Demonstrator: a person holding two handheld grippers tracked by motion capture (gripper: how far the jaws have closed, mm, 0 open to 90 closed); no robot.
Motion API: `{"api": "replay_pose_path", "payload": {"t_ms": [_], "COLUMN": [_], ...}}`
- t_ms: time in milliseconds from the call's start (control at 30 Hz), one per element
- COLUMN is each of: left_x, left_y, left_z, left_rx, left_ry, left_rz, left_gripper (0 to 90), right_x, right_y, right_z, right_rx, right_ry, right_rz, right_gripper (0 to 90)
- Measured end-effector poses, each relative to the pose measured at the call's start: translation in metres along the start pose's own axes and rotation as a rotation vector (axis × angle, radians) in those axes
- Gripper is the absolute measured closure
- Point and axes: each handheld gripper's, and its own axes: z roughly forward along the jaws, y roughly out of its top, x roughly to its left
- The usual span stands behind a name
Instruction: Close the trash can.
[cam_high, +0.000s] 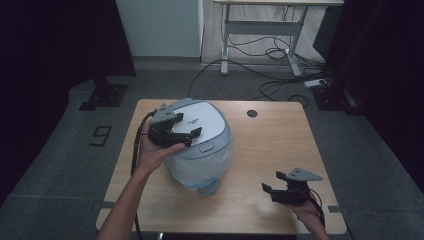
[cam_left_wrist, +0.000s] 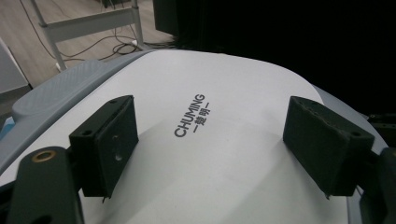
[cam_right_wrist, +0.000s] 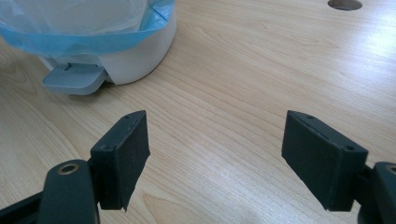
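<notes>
Now hovering with left gripper (cam_high: 186, 126) spread wide over the bin (cam_high: 200, 167) mid-table, right gripper (cam_high: 271, 181) idle and likewise unclenched near the front edge: likely light, hollow, slick-lidded, so best pinching the lid (cam_left_wrist: 210, 140) lip or pressing the pedal (cam_right_wrist: 72, 78).

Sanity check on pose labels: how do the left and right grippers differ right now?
The left gripper is over the white lid of the bin; the right gripper is over bare table, apart from the bin. The left gripper is farther from the person, the right gripper near the table's front edge. Shared: jaws open, nothing held.
</notes>
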Motion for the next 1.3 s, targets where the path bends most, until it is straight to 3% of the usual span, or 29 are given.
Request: {"api": "replay_pose_path", "payload": {"t_ms": [133,300,333,533,733,900,1300], "left_x": [-0.003,-0.008,-0.01,-0.012,-0.008,-0.008,-0.014], "left_y": [0.006,0.007,0.007,0.01,0.005,-0.002,-0.029], "left_z": [0.0,0.002,0.003,0.001,-0.012,-0.029,-0.062], "left_rx": [0.042,0.052,0.065,0.086,0.028,-0.006,-0.029], "left_ry": [0.013,0.012,0.035,0.019,-0.037,-0.038,-0.024], "left_rz": [0.001,0.008,0.04,0.037,-0.02,-0.025,-0.002], "left_gripper": [18.8,19.7,20.1,22.6,23.0,23.2,22.4], "right_x": [0.0,0.0,0.0,-0.001,-0.004,-0.005,-0.005], "right_y": [0.0,0.0,0.0,0.0,0.0,0.0,0.0], "right_z": [0.001,0.0,-0.001,-0.001,-0.002,-0.003,-0.006], "right_rx": [0.005,0.001,0.002,0.004,-0.002,-0.004,-0.015], "right_ry": [0.0,0.001,0.0,0.0,-0.003,-0.005,-0.009], "right_rz": [0.002,0.003,0.004,0.005,0.011,0.012,0.015], "right_gripper": [22.4,22.4,22.4,22.4,22.4,22.4,22.4]}}
